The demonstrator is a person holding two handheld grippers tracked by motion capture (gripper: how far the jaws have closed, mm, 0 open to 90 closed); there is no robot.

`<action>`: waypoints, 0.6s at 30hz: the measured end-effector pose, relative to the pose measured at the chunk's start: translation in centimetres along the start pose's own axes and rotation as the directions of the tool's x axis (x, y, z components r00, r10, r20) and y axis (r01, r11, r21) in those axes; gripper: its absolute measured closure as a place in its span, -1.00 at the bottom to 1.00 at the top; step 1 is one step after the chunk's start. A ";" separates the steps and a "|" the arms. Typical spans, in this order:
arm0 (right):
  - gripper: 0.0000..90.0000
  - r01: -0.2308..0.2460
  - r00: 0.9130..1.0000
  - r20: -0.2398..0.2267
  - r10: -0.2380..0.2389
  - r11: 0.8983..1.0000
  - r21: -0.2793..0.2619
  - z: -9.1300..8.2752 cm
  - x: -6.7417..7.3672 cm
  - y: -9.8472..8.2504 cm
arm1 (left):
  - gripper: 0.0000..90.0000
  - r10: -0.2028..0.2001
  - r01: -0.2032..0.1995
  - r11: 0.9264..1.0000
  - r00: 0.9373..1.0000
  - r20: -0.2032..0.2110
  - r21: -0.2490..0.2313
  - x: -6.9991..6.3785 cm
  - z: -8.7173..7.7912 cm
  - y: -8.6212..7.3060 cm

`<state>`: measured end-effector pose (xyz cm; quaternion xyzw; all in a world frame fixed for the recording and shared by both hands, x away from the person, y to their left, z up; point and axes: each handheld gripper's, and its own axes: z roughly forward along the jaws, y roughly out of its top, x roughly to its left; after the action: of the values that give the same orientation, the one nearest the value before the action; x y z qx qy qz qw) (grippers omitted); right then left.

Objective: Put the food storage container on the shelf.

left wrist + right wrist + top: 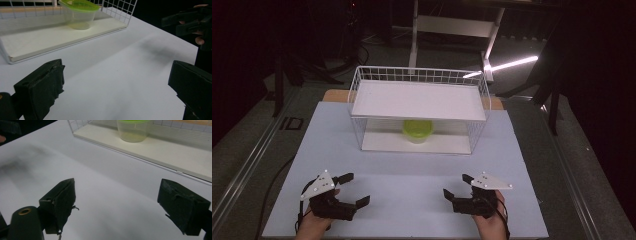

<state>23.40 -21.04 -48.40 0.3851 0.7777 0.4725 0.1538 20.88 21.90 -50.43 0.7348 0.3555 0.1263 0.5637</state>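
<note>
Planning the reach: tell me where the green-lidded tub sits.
In the high view, the tub stands mid-table on the wire rack's lower shelf, beneath the upper shelf.

the container (417, 131) sits on the lower shelf (382, 142) inside the wire rack (362, 80) on the table (412, 190).

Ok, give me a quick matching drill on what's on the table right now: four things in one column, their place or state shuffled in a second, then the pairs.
Things:
1. green-lidded container
2. left gripper
3. right gripper
4. top shelf of the wire rack

Places or states:
A. bare white board, nothing on it
B. open, near edge of the table, right side of the high view
C. on the rack's bottom shelf, under the top board
D. open, near edge of the table, left side of the high view

Pairs: 1-C, 2-D, 3-B, 4-A
</note>
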 end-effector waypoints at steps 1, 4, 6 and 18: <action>-0.67 0.001 1.000 0.001 -0.001 1.000 0.006 -0.1 -0.1 -0.1 | -0.98 -0.003 0.003 1.000 1.000 -0.002 -0.003 0.0 -0.1 -0.1; -0.67 -0.003 1.000 -0.011 0.003 1.000 0.009 -0.4 -0.3 -0.5 | -0.97 -0.017 0.017 1.000 1.000 0.025 -0.020 0.3 -0.3 -0.3; -0.67 0.000 1.000 -0.028 0.001 1.000 0.007 -0.5 -0.4 -0.6 | -0.97 -0.013 0.014 1.000 0.999 0.035 -0.024 0.3 -0.4 -0.3; -0.67 0.053 0.997 -0.046 -0.055 0.998 -0.044 -1.0 -1.6 -1.1 | -0.97 0.023 -0.020 0.998 0.998 0.063 -0.055 0.1 -0.5 -0.4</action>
<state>23.34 -23.11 -49.03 0.3492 0.7810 0.4935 0.1565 20.53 22.42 -50.65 0.7267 0.3260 0.1186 0.5929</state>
